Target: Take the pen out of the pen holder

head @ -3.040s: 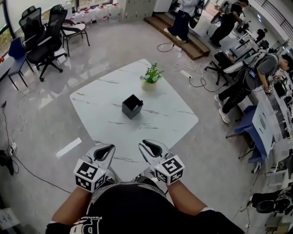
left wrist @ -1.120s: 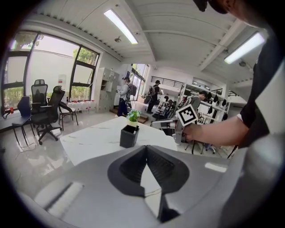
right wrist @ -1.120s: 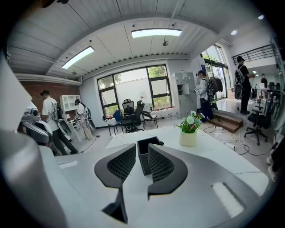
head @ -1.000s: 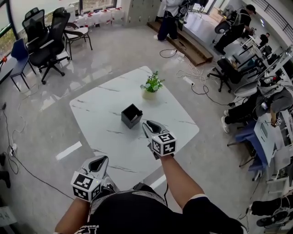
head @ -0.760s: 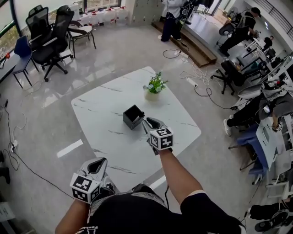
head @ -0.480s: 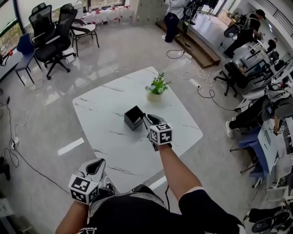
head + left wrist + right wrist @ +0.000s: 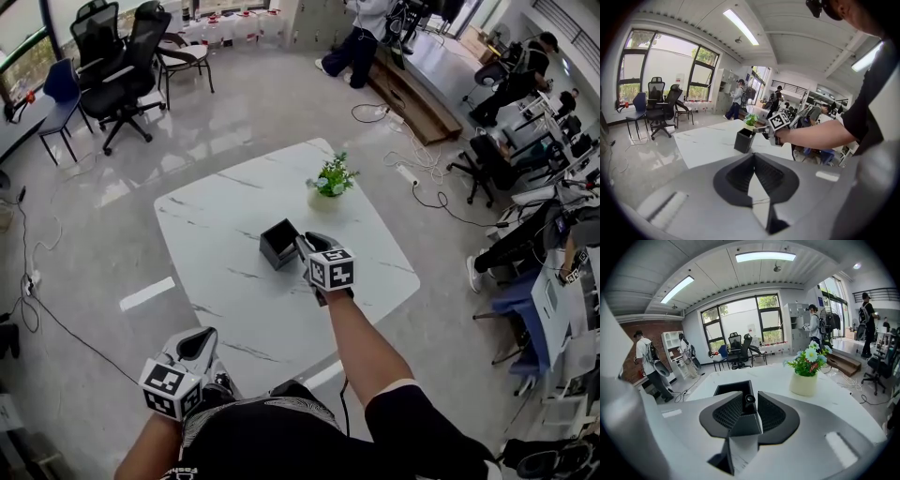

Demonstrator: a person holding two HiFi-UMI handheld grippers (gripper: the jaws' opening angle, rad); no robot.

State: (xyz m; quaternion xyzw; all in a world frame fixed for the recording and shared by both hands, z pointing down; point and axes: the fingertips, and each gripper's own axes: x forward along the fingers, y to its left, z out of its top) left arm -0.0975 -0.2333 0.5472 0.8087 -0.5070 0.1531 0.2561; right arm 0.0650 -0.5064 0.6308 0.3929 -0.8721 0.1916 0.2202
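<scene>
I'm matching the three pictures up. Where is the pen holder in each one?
Head view: pen holder mid-table, at the tip of the right gripper.
Left gripper view: pen holder at centre, above the jaws.
Right gripper view: pen holder at centre, just behind the jaws.
Shared landmark: the potted plant near it.

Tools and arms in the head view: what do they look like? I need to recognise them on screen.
The left tool and right tool match: pale grey shells, dark textured pads, each with a white cube of black square markers. No cables show. The shirt is black, short-sleeved.
</scene>
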